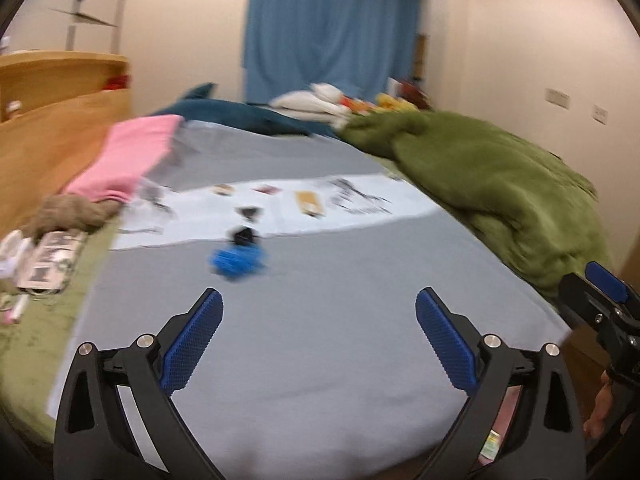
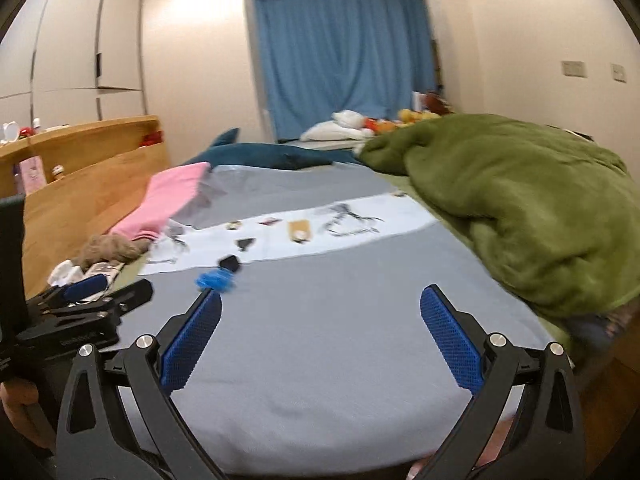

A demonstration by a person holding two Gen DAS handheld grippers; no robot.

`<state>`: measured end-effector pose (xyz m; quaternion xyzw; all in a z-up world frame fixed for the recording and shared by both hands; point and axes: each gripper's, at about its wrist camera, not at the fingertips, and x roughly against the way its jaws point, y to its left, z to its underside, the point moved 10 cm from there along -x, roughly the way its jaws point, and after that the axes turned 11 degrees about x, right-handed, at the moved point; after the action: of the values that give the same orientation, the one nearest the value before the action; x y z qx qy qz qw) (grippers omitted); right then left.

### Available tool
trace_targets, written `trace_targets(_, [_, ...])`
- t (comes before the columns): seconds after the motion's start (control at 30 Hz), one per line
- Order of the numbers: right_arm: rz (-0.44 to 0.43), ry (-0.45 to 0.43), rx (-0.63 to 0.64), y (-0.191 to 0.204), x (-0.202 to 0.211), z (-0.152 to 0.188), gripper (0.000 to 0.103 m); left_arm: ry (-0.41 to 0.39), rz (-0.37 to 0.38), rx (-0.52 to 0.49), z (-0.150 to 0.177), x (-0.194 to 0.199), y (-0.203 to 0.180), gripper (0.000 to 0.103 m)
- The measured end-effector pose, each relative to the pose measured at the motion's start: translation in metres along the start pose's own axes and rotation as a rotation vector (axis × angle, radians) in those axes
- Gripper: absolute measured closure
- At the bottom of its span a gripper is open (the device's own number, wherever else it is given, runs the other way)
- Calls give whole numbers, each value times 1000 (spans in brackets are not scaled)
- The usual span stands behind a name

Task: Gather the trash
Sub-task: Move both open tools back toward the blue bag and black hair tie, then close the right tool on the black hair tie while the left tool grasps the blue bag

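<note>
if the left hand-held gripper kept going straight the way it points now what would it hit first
Most likely the bare grey blanket on the bed: the open left hand-held gripper angles down at it with nothing between its fingers. The blue crumpled piece lies farther on, a little left of that line, though blur makes depth uncertain.

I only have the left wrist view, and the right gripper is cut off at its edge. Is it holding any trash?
Observer: No. The right gripper is wide open, with nothing between its fingers.
Operator: The brown card on the white sheet is blurred for me. Anything on it?
Observer: A small round white thing sits on the near end of the brown card.
Operator: What is on the wooden shelf?
Observer: A pink box stands in the wooden shelf, beyond your frame.
</note>
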<state>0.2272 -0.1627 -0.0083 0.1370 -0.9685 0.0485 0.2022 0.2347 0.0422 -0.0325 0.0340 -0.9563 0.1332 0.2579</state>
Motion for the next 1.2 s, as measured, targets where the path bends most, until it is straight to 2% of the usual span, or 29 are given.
trace_targets(0.17, [-69,6,26,48,-39,-17,5,-74,-101,6,-32,-5,56,8])
trace_targets(0.37, [-135,49,94,96,-97,-16,5,-77,-165,22,-45,-36,104,8])
trace_targets(0.57, [-132,35,166,115,-175,-24,5,-108,-261,62,-65,-83,160,8])
trace_targets(0.83, [-127,107,161,126,-301,-20,5,-100,-383,220,-73,-135,236,8])
trace_targets(0.9, [-141,132,135,132,-336,-17,5,-99,-420,226,-77,-141,245,8])
trace_targets(1.03, [-158,176,157,153,-385,-10,5,-134,-437,228,-85,-141,248,8])
trace_targets(1.2, [-207,224,206,187,-432,3,5,-89,-451,178,-80,-150,250,8])
